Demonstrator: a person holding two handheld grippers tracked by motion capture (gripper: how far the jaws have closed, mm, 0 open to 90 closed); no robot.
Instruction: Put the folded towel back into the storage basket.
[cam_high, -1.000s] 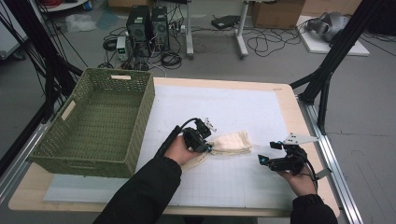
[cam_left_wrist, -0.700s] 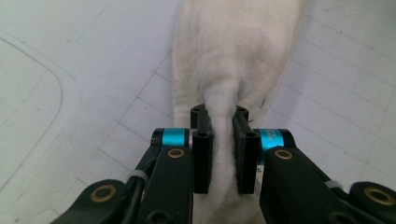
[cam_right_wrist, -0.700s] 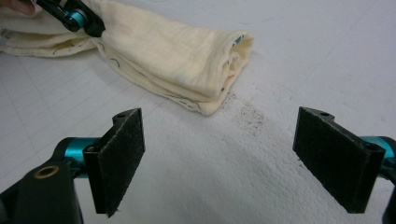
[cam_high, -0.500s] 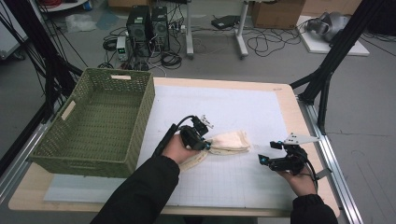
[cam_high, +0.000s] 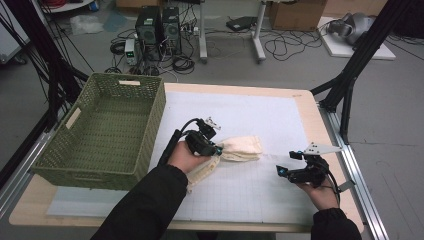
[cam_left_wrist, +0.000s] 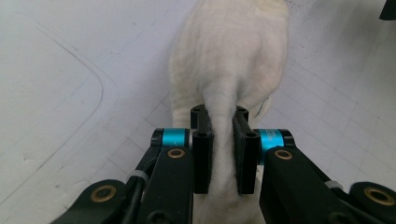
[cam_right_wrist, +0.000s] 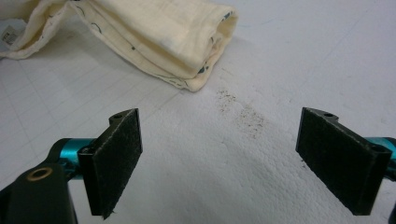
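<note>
White bench (cam_high: 260, 120), basket (cam_high: 100, 135) at nine o'clock. Left tongs (cam_left_wrist: 219, 154) pinch the cloth (cam_high: 240, 148) at centre; right tongs (cam_right_wrist: 219, 163) gape wide. Lift high, clear the rim.

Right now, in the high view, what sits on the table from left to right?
Green basket → left tool → cream cloth → right tool.
</note>
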